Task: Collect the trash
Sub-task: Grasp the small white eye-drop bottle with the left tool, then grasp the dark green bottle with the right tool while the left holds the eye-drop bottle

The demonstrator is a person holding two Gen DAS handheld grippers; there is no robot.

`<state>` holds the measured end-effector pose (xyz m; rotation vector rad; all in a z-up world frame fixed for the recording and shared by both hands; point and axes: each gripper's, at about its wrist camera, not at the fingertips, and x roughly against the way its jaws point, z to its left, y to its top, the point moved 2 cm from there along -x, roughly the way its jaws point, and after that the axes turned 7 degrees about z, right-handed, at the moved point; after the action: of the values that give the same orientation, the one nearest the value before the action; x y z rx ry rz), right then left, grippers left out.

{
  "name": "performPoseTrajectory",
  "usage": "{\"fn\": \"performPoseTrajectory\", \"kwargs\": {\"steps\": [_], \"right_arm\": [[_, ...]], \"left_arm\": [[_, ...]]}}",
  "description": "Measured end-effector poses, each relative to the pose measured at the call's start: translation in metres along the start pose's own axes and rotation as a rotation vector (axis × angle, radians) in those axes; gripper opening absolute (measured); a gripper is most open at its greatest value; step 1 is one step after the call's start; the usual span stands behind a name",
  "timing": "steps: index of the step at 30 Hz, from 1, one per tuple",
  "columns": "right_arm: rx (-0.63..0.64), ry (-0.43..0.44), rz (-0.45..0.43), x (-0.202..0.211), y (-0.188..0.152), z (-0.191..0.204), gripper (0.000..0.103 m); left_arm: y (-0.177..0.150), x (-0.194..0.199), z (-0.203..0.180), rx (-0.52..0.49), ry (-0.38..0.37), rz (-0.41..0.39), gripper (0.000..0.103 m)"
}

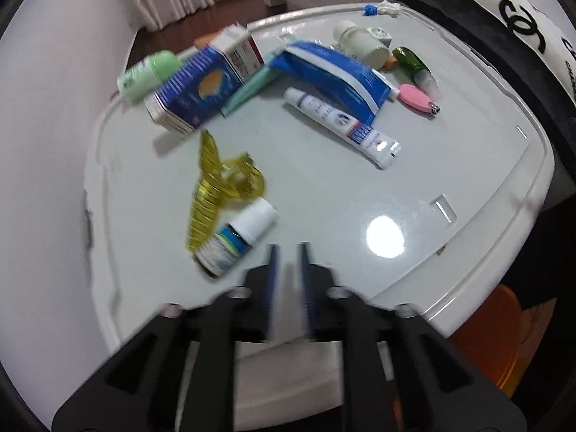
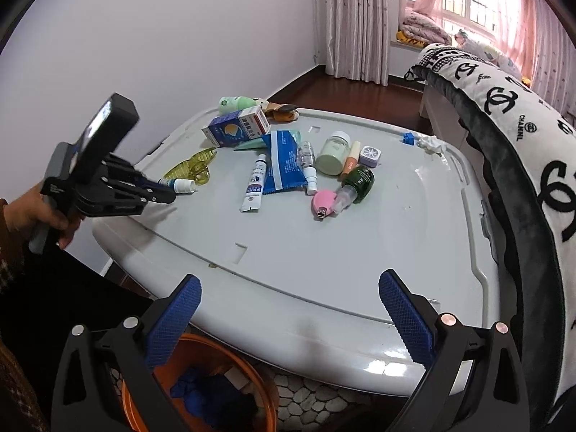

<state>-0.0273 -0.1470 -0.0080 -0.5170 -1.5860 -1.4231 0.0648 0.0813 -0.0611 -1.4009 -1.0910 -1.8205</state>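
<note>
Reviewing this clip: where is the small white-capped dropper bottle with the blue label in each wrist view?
Left wrist: small white-capped dropper bottle lies lower left, just left of the left gripper.
Right wrist: same bottle sits left of centre, at the tip of that gripper.
Shared landmark: yellow translucent plastic piece beside it.

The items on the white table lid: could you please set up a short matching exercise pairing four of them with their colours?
Things:
1. hair claw clip
2. nail clipper
3. toothpaste tube
4. bin below the table lid

Colours:
A. pink
B. orange
C. translucent yellow
D. white with blue print

Pairs: 1-C, 2-A, 3-D, 4-B
</note>
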Motion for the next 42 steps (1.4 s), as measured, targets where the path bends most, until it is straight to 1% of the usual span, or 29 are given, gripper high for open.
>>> {"fn": "performPoseTrajectory", "kwargs": {"steps": [1,2,3,4,7,8,10,12,14,15,16,17,18,19,20,21,22,23,26,28,32,34,36,38,40,42], "right_arm": [[-0.006,0.005,0.001,0.000,0.001,-0.001,0.097],[-0.010,0.011,0.002,-0.001,0.001,-0.001,0.097],[-0.011,0.014,0.002,-0.001,0.001,-0.001,0.097],[-0.010,0.015,0.001,-0.001,0.001,-0.002,0.098],[-0.011,0.018,0.001,-0.001,0.001,-0.003,0.097],[-0.015,0.021,0.004,-0.002,0.002,-0.004,0.098],[-0.025,0.025,0.007,-0.003,0.003,-0.005,0.098],[-0.035,0.035,0.012,-0.005,0.004,-0.008,0.098],[-0.046,0.041,0.019,-0.008,0.005,-0.009,0.098],[-0.052,0.048,0.025,-0.010,0.006,-0.010,0.098],[-0.055,0.052,0.028,-0.011,0.007,-0.010,0.098],[-0.056,0.052,0.029,-0.011,0.008,-0.009,0.098],[-0.055,0.049,0.028,-0.012,0.009,-0.009,0.098],[-0.055,0.049,0.025,-0.011,0.010,-0.008,0.098],[-0.054,0.050,0.022,-0.011,0.011,-0.008,0.098],[-0.051,0.047,0.020,-0.010,0.011,-0.007,0.097],[-0.046,0.041,0.018,-0.009,0.012,-0.007,0.097],[-0.041,0.035,0.015,-0.009,0.013,-0.007,0.098],[-0.032,0.011,0.013,-0.009,0.017,-0.008,0.097],[-0.025,-0.014,0.018,-0.010,0.022,-0.010,0.097],[-0.021,-0.091,0.041,-0.021,0.043,-0.023,0.097],[-0.023,-0.136,0.033,-0.031,0.063,-0.033,0.097],[-0.036,-0.169,0.036,-0.051,0.083,-0.046,0.097],[-0.065,-0.189,0.057,-0.072,0.095,-0.057,0.094],[-0.102,-0.182,0.097,-0.096,0.103,-0.066,0.092],[-0.132,-0.176,0.123,-0.115,0.107,-0.071,0.091]], "left_arm": [[0.000,0.002,0.003,-0.010,0.014,-0.013,0.052],[0.002,0.003,0.007,-0.029,0.013,-0.024,0.058],[0.003,0.002,0.009,-0.064,0.035,-0.024,0.060],[0.007,-0.002,0.011,-0.093,0.055,-0.016,0.060],[0.013,-0.016,0.019,-0.154,0.036,0.025,0.060],[0.014,-0.021,0.020,-0.175,0.016,0.040,0.060],[0.017,-0.028,0.019,-0.213,0.015,0.042,0.060],[0.020,-0.034,0.020,-0.233,-0.034,0.049,0.060],[0.023,-0.037,0.022,-0.245,-0.060,0.033,0.060],[0.026,-0.039,0.026,-0.229,-0.095,0.039,0.060],[0.028,-0.043,0.031,-0.193,-0.131,0.048,0.059],[0.031,-0.046,0.038,-0.135,-0.183,0.067,0.056],[0.031,-0.045,0.041,-0.110,-0.180,0.062,0.052],[0.032,-0.045,0.041,-0.110,-0.167,0.066,0.045],[0.031,-0.042,0.041,-0.093,-0.163,0.073,0.042],[0.030,-0.040,0.042,-0.069,-0.162,0.083,0.028],[0.025,-0.038,0.043,-0.050,-0.176,0.092,0.024],[0.023,-0.036,0.042,-0.023,-0.191,0.101,0.024],[0.011,-0.031,0.031,0.027,-0.168,0.104,0.024],[0.007,-0.025,0.027,0.070,-0.167,0.093,0.024],[0.006,0.001,0.010,0.159,-0.195,0.010,0.024],[0.010,0.008,-0.002,0.204,-0.215,-0.032,0.024],[0.009,0.020,-0.013,0.242,-0.241,-0.088,0.024],[0.009,0.026,-0.030,0.254,-0.260,-0.128,0.024],[0.008,0.027,-0.036,0.255,-0.281,-0.147,0.024],[0.011,0.025,-0.046,0.235,-0.282,-0.148,0.024]]}}
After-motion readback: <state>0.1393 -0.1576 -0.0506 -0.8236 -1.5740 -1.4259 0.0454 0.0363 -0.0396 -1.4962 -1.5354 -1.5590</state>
